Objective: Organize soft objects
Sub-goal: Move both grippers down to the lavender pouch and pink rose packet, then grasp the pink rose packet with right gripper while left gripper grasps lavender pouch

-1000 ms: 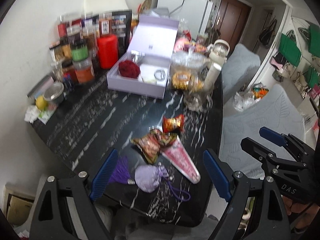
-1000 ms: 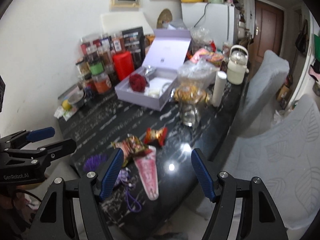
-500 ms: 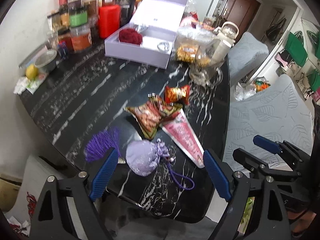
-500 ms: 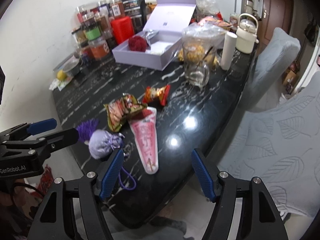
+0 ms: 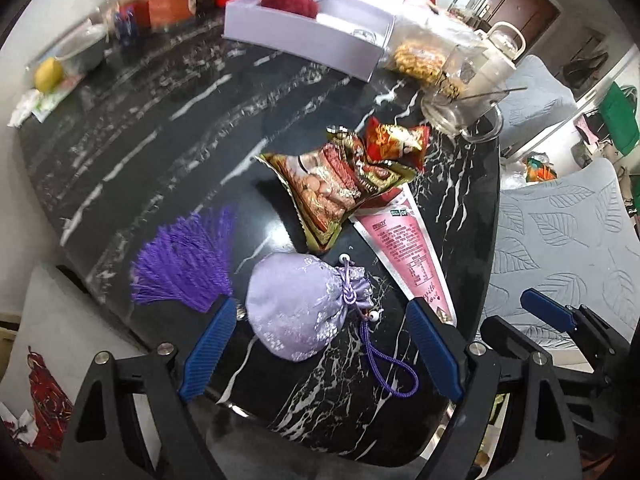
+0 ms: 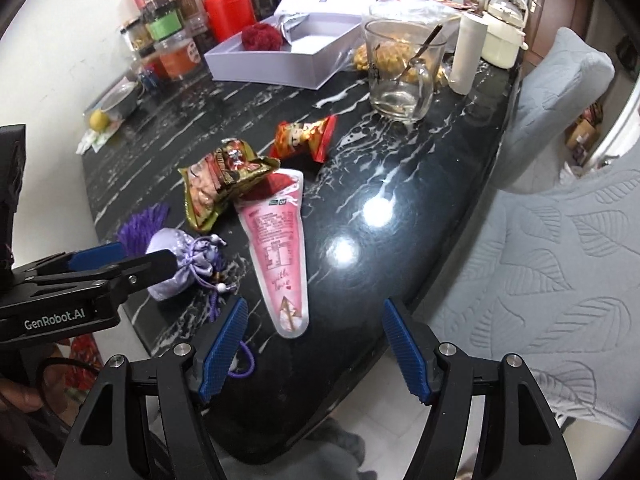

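Lilac satin pouch [image 5: 304, 304] lies on black marble table [image 5: 160, 128], between my left gripper [image 5: 316, 344] pads, untouched; jaws open. Right gripper [image 6: 314, 344] open too, near pink packet [image 6: 280, 256] beside pouch.

Left claw [image 5: 320, 344] open above lilac pouch [image 5: 298, 306].

We are reading "GenRobot.AI" in white on the black body of the left gripper [image 6: 116, 258], and "with love" in script near the narrow end of the pink cone-shaped packet [image 6: 278, 256]; its finer print is staying illegible.
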Motion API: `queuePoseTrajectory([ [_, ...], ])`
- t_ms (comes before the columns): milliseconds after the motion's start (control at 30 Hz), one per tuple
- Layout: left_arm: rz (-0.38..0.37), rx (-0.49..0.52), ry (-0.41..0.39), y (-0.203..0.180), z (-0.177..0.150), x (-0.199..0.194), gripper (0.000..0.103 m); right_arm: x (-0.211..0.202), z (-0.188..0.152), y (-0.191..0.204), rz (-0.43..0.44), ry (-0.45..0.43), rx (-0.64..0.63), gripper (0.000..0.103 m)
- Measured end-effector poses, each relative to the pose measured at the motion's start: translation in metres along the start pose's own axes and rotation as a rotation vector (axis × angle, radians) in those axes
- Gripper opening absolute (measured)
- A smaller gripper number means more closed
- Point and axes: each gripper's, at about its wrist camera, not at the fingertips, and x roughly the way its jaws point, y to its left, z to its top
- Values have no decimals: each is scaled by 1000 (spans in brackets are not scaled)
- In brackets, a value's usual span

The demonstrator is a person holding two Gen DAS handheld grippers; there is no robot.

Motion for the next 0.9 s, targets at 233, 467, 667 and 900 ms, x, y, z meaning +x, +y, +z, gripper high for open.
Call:
queuePoseTrajectory([
  [233,-14,5,67,0,11,27,87,21,12,-2,-10,31,10,70],
  [467,17,-12,119,9,16,43,87,45,30,2,13,38,-19,70],
  [667,48,3,120,22,20,42,87,67,42,12,51,59,-64,70],
  [900,8,-7,122,36,24,35,87,85,44,33,26,89,-135,70],
])
